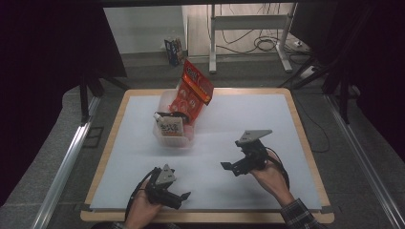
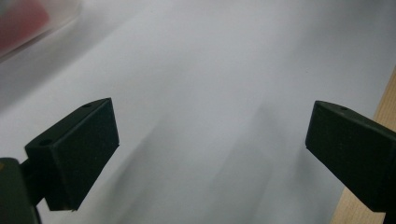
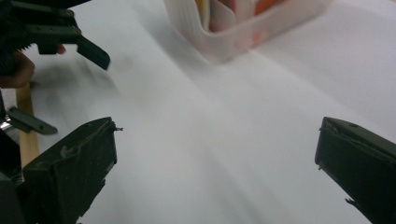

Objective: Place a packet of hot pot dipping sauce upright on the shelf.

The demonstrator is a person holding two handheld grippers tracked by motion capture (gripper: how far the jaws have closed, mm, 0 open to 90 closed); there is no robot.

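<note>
Both grippers, left gripper (image 1: 184,195) and right gripper (image 1: 228,167), sit lower frame with jaws apart and empty; a careless reach could topple the red packet (image 1: 193,90) from the tub (image 1: 165,102).

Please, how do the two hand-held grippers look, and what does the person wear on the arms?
Each is a black hand-held gripper with two blocky black jaws, a grey three-cornered plate on top and a black cable trailing back: the left hand-held gripper and the right hand-held gripper. The right arm wears a dark checked sleeve.
</note>
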